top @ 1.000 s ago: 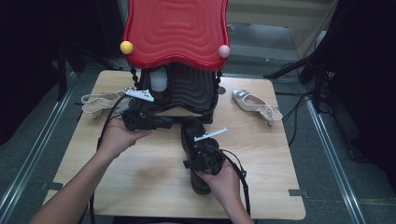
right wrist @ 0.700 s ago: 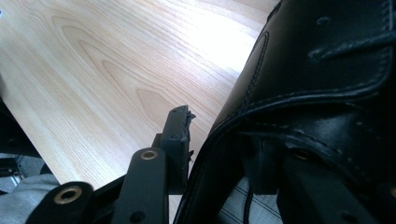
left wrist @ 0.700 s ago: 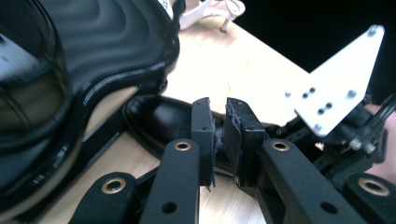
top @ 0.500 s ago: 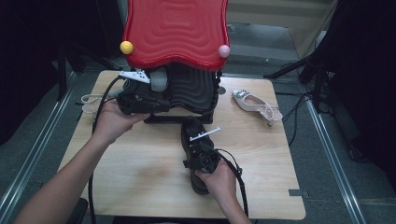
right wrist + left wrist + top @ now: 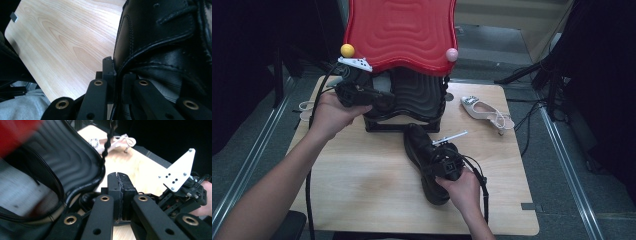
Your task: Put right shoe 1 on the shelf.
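Observation:
A black leather shoe (image 5: 426, 150) lies on the wooden table (image 5: 362, 185) in front of the rack. My right gripper (image 5: 438, 161) is over its middle, and in the right gripper view the gripper (image 5: 117, 75) is shut on the shoe's (image 5: 160, 32) upper edge. My left gripper (image 5: 379, 97) is raised at the left side of the rack's black ribbed shelf (image 5: 419, 97). In the left gripper view my left gripper (image 5: 119, 192) has its jaws pressed together with nothing between them, beside the black shelf (image 5: 62, 162).
A red wavy rack top (image 5: 399, 30) carries a yellow ball (image 5: 347, 50) and a pink ball (image 5: 452, 54). A pale heeled sandal (image 5: 486, 111) lies at the table's right back. Another pale sandal (image 5: 304, 106) peeks out behind the left hand.
My left gripper has moved away from the table's middle, up and back to the rack's left side. My right gripper has stayed on the black shoe.

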Tool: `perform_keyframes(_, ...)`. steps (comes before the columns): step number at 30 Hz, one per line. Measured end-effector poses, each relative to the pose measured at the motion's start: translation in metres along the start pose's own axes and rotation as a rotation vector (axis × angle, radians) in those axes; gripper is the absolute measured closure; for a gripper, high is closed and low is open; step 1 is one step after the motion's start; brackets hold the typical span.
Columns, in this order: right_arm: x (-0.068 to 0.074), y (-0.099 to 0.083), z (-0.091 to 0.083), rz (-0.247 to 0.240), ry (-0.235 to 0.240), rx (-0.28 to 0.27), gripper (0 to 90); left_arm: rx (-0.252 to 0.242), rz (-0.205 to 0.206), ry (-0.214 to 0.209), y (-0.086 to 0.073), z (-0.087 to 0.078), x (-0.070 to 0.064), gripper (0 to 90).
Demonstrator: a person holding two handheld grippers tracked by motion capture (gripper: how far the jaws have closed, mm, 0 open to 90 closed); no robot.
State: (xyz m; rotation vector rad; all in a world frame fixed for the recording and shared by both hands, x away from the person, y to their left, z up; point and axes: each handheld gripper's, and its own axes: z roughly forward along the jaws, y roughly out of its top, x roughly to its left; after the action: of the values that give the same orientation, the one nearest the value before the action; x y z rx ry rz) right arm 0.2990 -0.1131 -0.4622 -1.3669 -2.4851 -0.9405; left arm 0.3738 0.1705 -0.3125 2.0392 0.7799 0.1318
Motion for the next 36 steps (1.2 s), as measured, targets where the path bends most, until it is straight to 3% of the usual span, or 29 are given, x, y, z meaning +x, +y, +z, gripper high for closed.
perform_keyframes(4, -0.006, 0.002, -0.014, 0.01, 0.003, -0.023, 86.9, -0.012, 0.027, 0.035, 0.015, -0.008, -0.002, 86.3)
perform_keyframes(9, -0.013, 0.003, -0.027, 0.021, 0.039, -0.048, 86.9, -0.026, 0.048, 0.062, 0.037, -0.021, -0.003, 89.7)
perform_keyframes(15, -0.014, 0.003, -0.039, 0.027, 0.04, -0.078, 86.9, -0.028, 0.041, 0.07, 0.058, -0.03, 0.001, 90.0)
perform_keyframes(19, -0.014, 0.005, -0.05, 0.027, 0.071, -0.082, 86.9, -0.031, 0.048, 0.096, 0.069, -0.034, 0.004, 90.0)
perform_keyframes(25, -0.004, 0.009, -0.069, 0.009, 0.069, -0.085, 86.8, -0.04, 0.051, 0.126, 0.081, -0.038, 0.006, 90.0)
perform_keyframes(36, 0.023, 0.022, -0.101, -0.073, 0.047, -0.091, 86.7, -0.028, 0.031, 0.161, 0.088, -0.03, 0.015, 90.0)
